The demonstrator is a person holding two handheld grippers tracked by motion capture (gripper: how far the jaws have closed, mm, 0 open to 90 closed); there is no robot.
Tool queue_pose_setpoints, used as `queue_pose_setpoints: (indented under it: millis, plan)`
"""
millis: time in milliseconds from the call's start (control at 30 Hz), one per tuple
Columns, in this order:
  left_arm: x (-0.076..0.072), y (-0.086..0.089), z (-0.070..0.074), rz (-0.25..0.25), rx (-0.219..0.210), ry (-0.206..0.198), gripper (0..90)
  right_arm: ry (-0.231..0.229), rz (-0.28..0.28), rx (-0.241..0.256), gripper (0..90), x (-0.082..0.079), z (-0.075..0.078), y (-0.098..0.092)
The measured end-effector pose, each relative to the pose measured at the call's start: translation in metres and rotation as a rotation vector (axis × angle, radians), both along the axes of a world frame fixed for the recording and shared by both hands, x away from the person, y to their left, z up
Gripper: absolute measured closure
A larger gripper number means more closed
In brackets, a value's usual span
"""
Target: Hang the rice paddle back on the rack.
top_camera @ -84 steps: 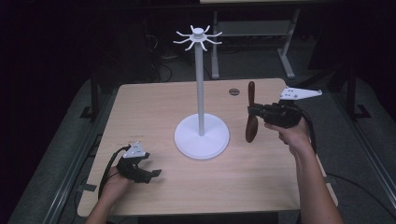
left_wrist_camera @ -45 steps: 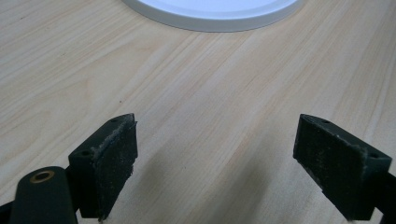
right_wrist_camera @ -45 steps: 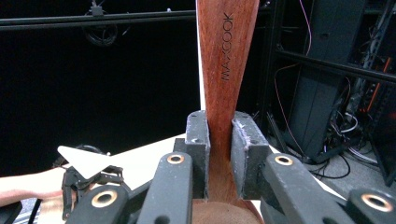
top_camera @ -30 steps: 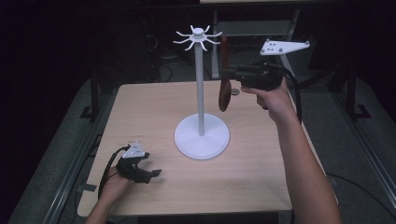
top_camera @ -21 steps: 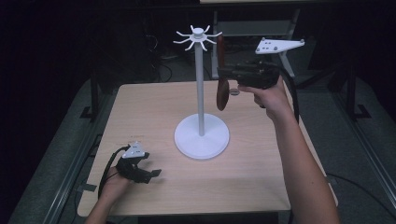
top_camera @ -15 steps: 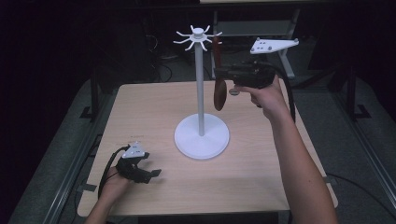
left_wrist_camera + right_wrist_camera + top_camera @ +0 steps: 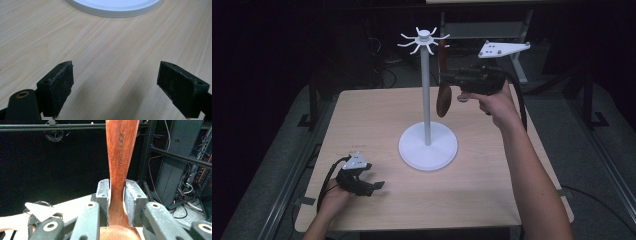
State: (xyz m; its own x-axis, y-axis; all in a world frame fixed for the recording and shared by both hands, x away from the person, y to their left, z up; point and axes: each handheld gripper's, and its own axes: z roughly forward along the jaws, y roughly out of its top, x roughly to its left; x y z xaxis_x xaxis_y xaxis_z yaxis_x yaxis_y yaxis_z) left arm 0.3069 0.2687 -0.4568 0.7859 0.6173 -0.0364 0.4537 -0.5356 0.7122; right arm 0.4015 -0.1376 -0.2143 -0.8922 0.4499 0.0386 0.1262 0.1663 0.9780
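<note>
Beside the stand's pole (image 7: 426, 90), right gripper (image 7: 447, 78) was clamped on a wooden spoon (image 7: 443, 97), held upright, bowl down, handle tip near the hooks (image 7: 423, 40), possibly touching one. At the table's (image 7: 492, 190) near-left corner, left gripper (image 7: 373, 186) rested low, jaws wide apart, holding nothing.

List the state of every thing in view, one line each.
Wooden spoon: upright, bowl down, clamped at its neck, lifted beside the rack's pole.
Right tool: shut on the spoon, raised near the hooks.
Left tool: open, holding nothing, low over the table.
Hook rack: standing upright on the table, hooks bare.
</note>
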Motion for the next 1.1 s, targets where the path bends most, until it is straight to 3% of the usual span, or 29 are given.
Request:
queue_pose_setpoints:
  millis: [500,1100]
  plan:
    - [0.001,-0.001,-0.001,0.004,0.0,0.001,13.3,0.0,-0.053,-0.042,55.1,-0.01,-0.011,-0.019]
    - [0.001,-0.001,-0.002,0.001,-0.001,0.002,13.3,0.058,-0.133,-0.142,42.7,-0.026,-0.055,-0.051]
